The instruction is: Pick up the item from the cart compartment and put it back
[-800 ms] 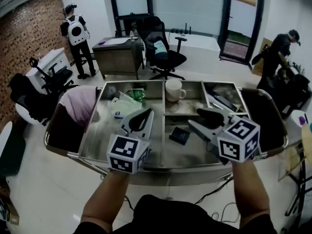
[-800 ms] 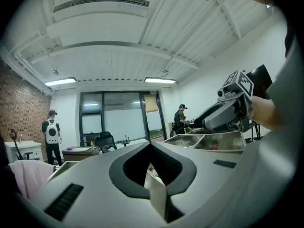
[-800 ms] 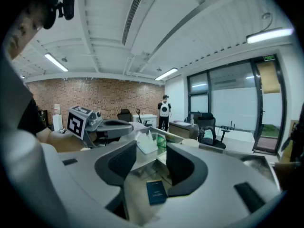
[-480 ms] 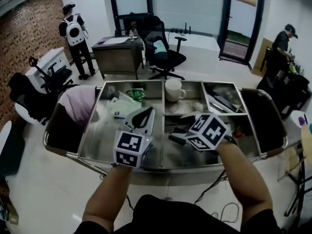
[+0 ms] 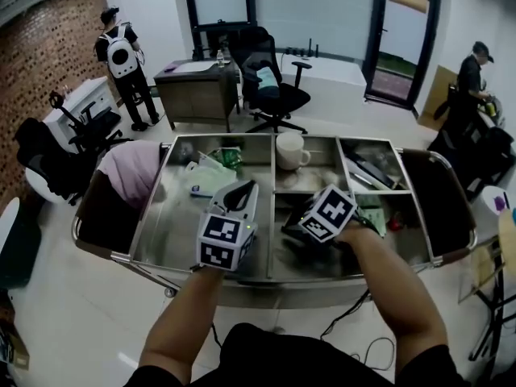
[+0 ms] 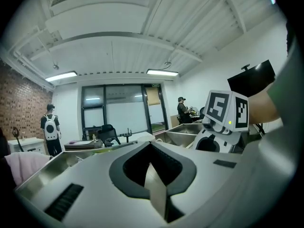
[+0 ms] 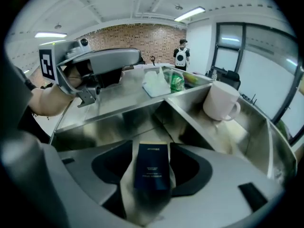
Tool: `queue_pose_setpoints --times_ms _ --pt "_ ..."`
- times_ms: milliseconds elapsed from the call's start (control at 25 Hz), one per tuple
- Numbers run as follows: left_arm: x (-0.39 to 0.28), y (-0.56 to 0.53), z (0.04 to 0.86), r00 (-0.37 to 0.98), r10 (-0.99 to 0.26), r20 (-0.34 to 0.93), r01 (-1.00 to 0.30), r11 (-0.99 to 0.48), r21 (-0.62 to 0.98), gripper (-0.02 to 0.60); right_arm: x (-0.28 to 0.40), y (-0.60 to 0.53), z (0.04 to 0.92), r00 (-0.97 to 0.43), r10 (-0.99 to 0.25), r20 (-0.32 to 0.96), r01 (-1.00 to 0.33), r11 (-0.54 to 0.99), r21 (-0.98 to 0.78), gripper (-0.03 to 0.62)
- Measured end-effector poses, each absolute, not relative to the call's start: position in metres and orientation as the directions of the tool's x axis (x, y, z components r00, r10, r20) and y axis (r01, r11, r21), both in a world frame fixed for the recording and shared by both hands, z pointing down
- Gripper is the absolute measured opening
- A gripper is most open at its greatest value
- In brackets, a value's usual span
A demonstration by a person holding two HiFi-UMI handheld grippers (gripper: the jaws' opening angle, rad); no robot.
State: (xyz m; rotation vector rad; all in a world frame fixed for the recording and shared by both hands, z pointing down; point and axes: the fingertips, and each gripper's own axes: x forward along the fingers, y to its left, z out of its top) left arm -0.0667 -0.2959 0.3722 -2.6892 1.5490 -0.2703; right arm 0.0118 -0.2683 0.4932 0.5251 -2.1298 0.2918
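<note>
A small dark blue booklet-like item [image 7: 152, 167] lies flat on the floor of the cart's middle front compartment [image 5: 278, 258]. My right gripper [image 7: 152, 147] points steeply down over it, open wide. The item lies between the two jaws, with bare steel showing on either side of it. In the head view the right gripper [image 5: 295, 234] and its marker cube [image 5: 326, 214] cover most of the item. My left gripper [image 5: 243, 187] hovers level over the left compartment, shut with nothing in it. In the left gripper view its tips [image 6: 151, 144] meet.
A white mug [image 5: 289, 149] stands in the middle back compartment. Green and white packets [image 5: 219, 164] lie at the back left, and a pink cloth [image 5: 133, 172] hangs over the cart's left end. The right compartments hold dark clutter [image 5: 372, 168]. People, desks and office chairs stand beyond.
My right gripper has swung left and tipped down into the middle compartment, over the dark blue item. The left gripper has hardly shifted.
</note>
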Motion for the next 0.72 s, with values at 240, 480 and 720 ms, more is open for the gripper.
queue_pose_setpoints --times_ms 240,480,720 --pt "-0.068 -0.301 0.385 0.494 -0.854 0.164 -0.855 -0.511 -0.088 0.000 0.005 -0.269 0.504 -0.490 -0.247 0.836 -0.463 0.886 -0.010 0.278" --pt "-0.065 -0.299 0.392 0.512 -0.841 0.171 -0.844 -0.531 -0.083 0.000 0.017 -0.279 0.519 -0.432 -0.272 0.860 -0.491 0.871 0.029 0.278" --pt "-0.066 -0.299 0.394 0.519 -0.836 0.176 -0.843 -0.535 -0.058 0.000 0.021 -0.283 0.525 -0.458 -0.259 0.850 -0.543 0.839 -0.037 0.253"
